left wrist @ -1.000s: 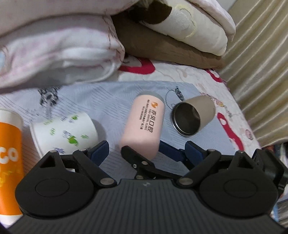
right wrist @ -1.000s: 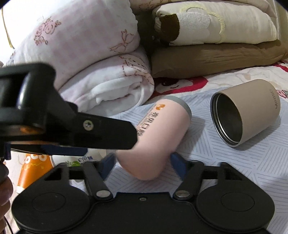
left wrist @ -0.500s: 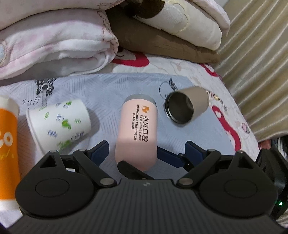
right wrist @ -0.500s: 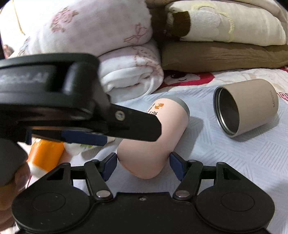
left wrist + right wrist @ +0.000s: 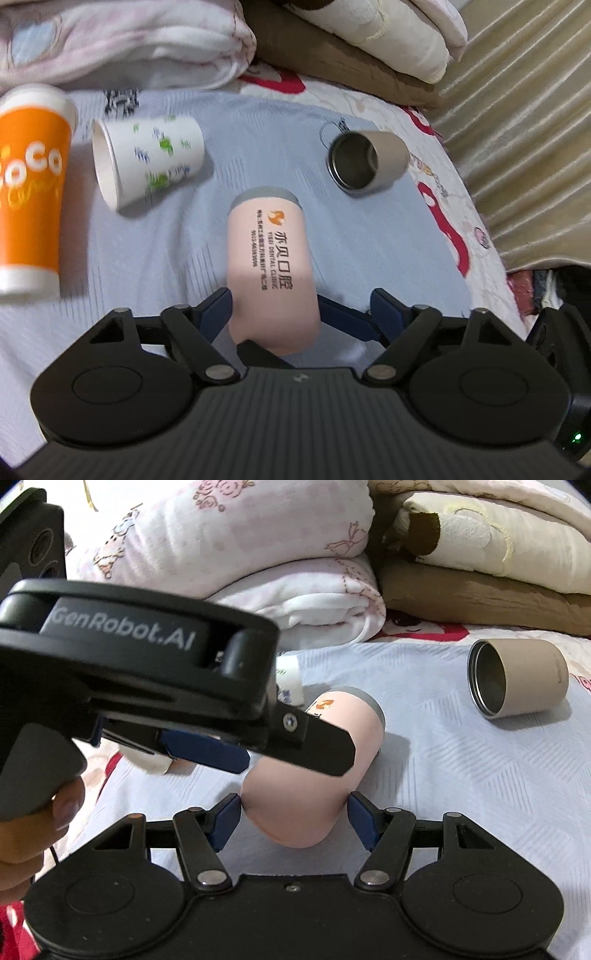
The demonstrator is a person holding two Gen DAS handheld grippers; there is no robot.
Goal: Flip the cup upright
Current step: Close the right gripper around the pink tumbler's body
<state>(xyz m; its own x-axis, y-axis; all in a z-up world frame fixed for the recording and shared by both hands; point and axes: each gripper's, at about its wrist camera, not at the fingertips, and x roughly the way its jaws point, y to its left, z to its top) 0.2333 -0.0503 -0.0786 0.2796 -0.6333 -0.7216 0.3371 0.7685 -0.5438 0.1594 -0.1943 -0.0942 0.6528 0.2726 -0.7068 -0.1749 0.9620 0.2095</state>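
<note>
The pink cup (image 5: 271, 266) is found on its side on the pale blue sheet (image 5: 229, 129), its grey rim pointing away toward the folded blankets (image 5: 258, 542) and its rounded base toward both cameras. The right gripper (image 5: 293, 810) is set across that base, both blue pads at the cup's sides, apparently pressing it; this grip is judged to be chosen so that the cup can be swung up onto its base. The left gripper (image 5: 301, 306) is spread wider than the cup, one pad just beside it and the other well apart, so nothing is held; it is seen from the right wrist hovering over the cup, probably as a steadying guard.

Legible writing: "YIBEI DENTAL CLINIC", with Chinese characters and an orange emblem, is printed on the pink cup; "CoCo" on the orange cup (image 5: 29, 192); "GenRobot.AI" on the left gripper body. A side mark on the beige steel cup (image 5: 517, 679) is too small to be read. A white paper cup (image 5: 147, 162) with green prints also lies tipped over.
</note>
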